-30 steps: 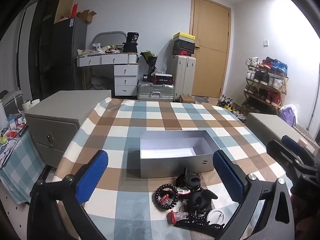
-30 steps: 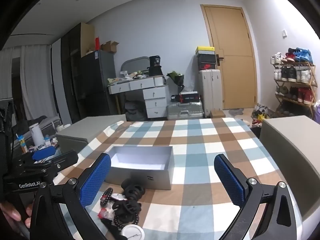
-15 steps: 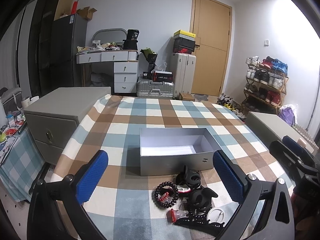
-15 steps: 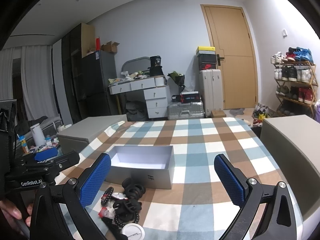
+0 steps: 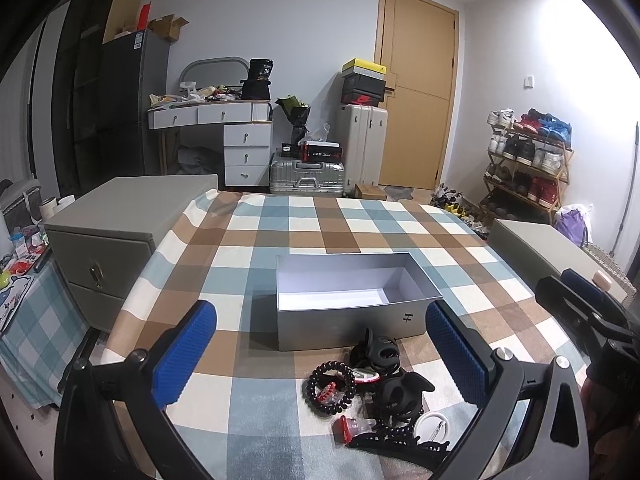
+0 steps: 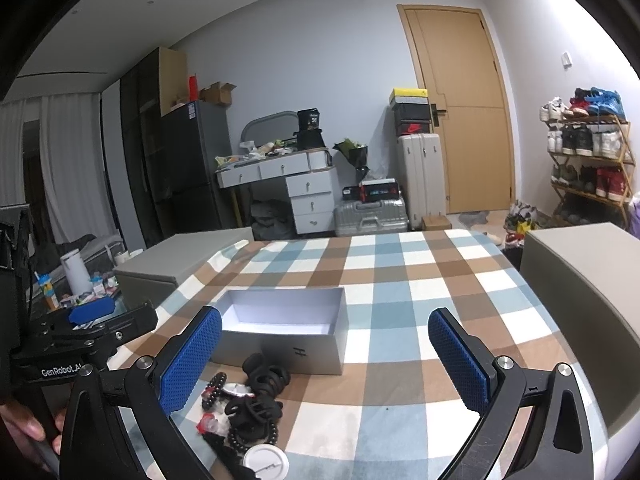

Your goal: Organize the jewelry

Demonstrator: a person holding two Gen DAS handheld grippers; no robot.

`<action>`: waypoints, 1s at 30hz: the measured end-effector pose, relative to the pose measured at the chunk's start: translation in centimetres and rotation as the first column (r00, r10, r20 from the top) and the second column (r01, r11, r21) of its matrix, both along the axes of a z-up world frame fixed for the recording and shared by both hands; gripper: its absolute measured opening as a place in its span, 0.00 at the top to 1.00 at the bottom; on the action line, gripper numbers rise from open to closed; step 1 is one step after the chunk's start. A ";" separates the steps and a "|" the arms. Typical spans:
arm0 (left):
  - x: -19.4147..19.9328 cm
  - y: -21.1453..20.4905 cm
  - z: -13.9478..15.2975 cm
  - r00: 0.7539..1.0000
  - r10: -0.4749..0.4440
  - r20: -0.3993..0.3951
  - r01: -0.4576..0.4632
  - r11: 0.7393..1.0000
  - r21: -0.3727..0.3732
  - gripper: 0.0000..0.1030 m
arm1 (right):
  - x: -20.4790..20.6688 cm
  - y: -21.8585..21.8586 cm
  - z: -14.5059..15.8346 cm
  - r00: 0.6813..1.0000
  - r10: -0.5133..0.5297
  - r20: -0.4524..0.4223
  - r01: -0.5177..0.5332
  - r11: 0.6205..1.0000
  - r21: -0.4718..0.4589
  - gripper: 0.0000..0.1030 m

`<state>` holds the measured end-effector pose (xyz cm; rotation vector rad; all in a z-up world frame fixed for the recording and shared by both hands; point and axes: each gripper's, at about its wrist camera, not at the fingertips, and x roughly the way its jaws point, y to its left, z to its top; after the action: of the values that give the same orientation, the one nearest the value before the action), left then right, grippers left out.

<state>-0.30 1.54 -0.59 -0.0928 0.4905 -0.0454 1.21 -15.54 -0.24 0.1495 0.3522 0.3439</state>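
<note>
An open, empty grey box (image 5: 348,296) stands on the checked tablecloth (image 5: 256,240); it also shows in the right wrist view (image 6: 284,330). In front of it lies a pile of accessories: a black bead bracelet (image 5: 331,388), black claw clips (image 5: 380,354), a red clip (image 5: 352,427) and a round white badge (image 5: 433,424). The pile shows in the right wrist view (image 6: 248,408) too. My left gripper (image 5: 320,352) is open and empty, above the pile's left side. My right gripper (image 6: 326,358) is open and empty, to the right of the pile.
Grey cabinets stand at the table's left (image 5: 116,220) and right (image 5: 556,252). The right gripper shows at the right edge of the left wrist view (image 5: 584,312). The left gripper shows at the left edge of the right wrist view (image 6: 88,332). Behind are a desk, suitcases, a door and a shoe rack.
Both grippers stay open and almost still. The left view has shifted very slightly; the pile and the box have not moved.
</note>
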 end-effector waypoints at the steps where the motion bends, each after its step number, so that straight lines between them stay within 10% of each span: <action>1: 0.0 0.0 -0.1 1.000 -0.003 -0.002 0.003 1.000 -0.004 0.01 | 0.1 0.0 0.0 1.000 0.003 -0.007 -0.003 1.000 0.006 0.00; 20: 0.6 1.4 -3.3 0.994 -0.049 -0.100 0.048 0.999 -0.012 0.01 | 1.4 1.1 -1.9 1.000 0.019 0.022 -0.019 1.000 -0.016 0.00; 30: 1.5 0.9 -6.2 0.946 -0.211 -0.245 0.194 0.977 -0.090 0.07 | 2.5 0.7 -4.1 1.000 0.021 0.011 -0.022 0.999 0.041 0.00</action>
<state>1.24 2.47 -6.82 -0.1124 0.7534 -0.2540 3.74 -14.82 -4.36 0.1844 0.3362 0.3734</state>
